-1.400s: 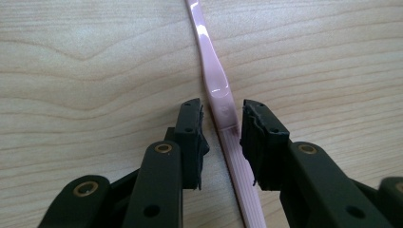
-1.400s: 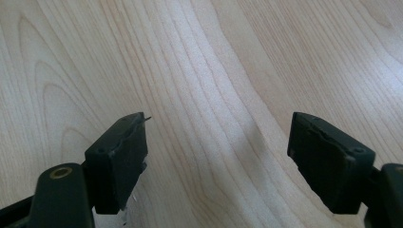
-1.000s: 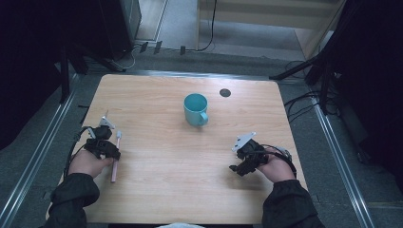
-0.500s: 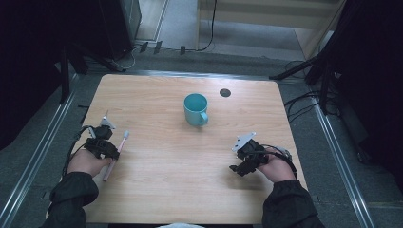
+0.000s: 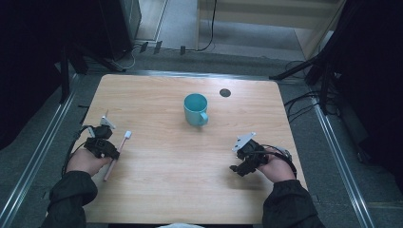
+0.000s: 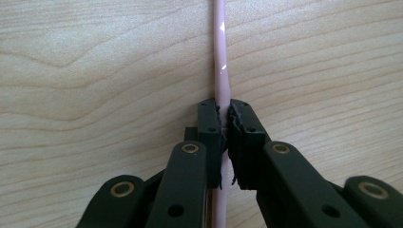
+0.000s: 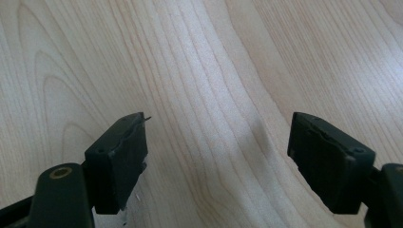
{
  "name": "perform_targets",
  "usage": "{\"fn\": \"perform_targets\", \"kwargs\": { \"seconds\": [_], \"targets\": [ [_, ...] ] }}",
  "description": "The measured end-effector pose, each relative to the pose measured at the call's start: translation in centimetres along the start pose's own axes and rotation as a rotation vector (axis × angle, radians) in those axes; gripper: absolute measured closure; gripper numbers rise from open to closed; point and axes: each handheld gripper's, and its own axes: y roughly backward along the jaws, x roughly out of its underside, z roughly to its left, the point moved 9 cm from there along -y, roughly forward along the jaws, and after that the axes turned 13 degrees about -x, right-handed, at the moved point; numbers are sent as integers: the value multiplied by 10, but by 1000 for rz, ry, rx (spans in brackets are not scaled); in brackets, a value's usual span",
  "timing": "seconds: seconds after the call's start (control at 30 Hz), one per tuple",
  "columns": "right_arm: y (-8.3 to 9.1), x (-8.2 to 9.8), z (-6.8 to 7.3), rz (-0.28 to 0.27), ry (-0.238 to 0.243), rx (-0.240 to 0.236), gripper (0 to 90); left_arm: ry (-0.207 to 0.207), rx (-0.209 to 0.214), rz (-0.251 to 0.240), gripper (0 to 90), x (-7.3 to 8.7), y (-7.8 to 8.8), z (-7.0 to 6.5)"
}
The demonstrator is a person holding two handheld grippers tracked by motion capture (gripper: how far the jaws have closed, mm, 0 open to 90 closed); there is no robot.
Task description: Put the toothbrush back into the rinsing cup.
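Observation:
A pink toothbrush (image 5: 122, 142) with a white head lies on the wooden table (image 5: 161, 180) at the front left. My left gripper (image 5: 108, 151) is over its handle. In the left gripper view the jaws have just been closing, and the left gripper (image 6: 225, 111) is shut on the pink handle (image 6: 220, 57), which runs straight ahead between the pads. At the front right, my right gripper (image 5: 240, 166) is held low over the table. The right gripper view shows the right gripper (image 7: 218, 137) open wide, with bare wood between its jaws.
A teal mug (image 5: 196, 109) stands upright near the table's middle, toward the back, with its handle facing the front right. A small dark round spot (image 5: 225, 92) sits on the table behind it. Metal rails and cables run along the table's sides.
The toothbrush has turned a little under the left gripper, so its white head now points up and to the right. Both hands have stayed where they were.

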Motion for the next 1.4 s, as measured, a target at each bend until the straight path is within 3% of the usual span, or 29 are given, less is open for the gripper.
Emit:
{"fn": "perform_targets", "kwargs": {
  "seconds": [0.37, 0.47, 0.8, 0.83, 0.87, 0.97, 1.4],
  "targets": [
    [0, -1, 0, 3, 9, -2, 209, 5, 17, 3, 840, 0, 0, 2],
    [0, -1, 0, 0, 2, -2, 209, -18, 19, 3, 840, 1, 1, 1],
    [0, 0, 0, 6, 11, -7, 209, -28, 25, -29, 840, -1, 11, -1],
    [0, -1, 1, 2, 1, -8, 208, -33, 55, -34, 840, -1, 14, -2],
    [0, -1, 1, 2, 1, -8, 208, -33, 55, -34, 840, -1, 14, -2],
    [0, -1, 1, -8, 2, -8, 206, -31, 91, -84, 840, -4, 23, -4],
    [2, -1, 1, -27, -5, -15, 206, -47, 176, -273, 839, -21, 55, -22]
  ]
}}
